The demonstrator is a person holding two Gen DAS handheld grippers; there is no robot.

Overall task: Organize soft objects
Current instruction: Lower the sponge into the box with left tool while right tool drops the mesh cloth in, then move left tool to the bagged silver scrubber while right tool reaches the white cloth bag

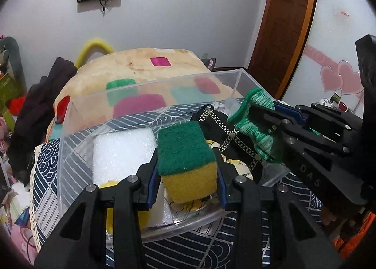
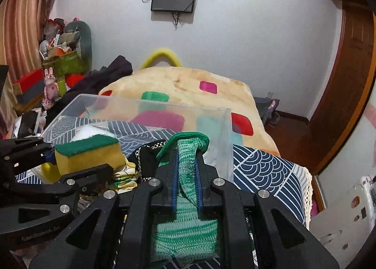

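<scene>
My left gripper (image 1: 186, 171) is shut on a yellow sponge with a green scouring top (image 1: 186, 161) and holds it over the clear plastic bin (image 1: 145, 87). The sponge also shows in the right wrist view (image 2: 88, 155). My right gripper (image 2: 186, 175) is shut on a green knitted cloth (image 2: 188, 210) at the bin's near right side; the cloth also shows in the left wrist view (image 1: 255, 125). Inside the bin lie a white foam block (image 1: 122, 151), a black pouch with a chain strap (image 1: 225, 135) and a yellow patterned cloth (image 2: 124, 176).
The bin stands on a navy and white patterned cover (image 2: 265, 175) on a bed. A cream blanket with coloured squares (image 2: 188, 81) lies behind it. Dark clothes (image 1: 42, 95) and cluttered shelves (image 2: 58, 57) are at the left. A wooden door (image 1: 286, 22) is at the right.
</scene>
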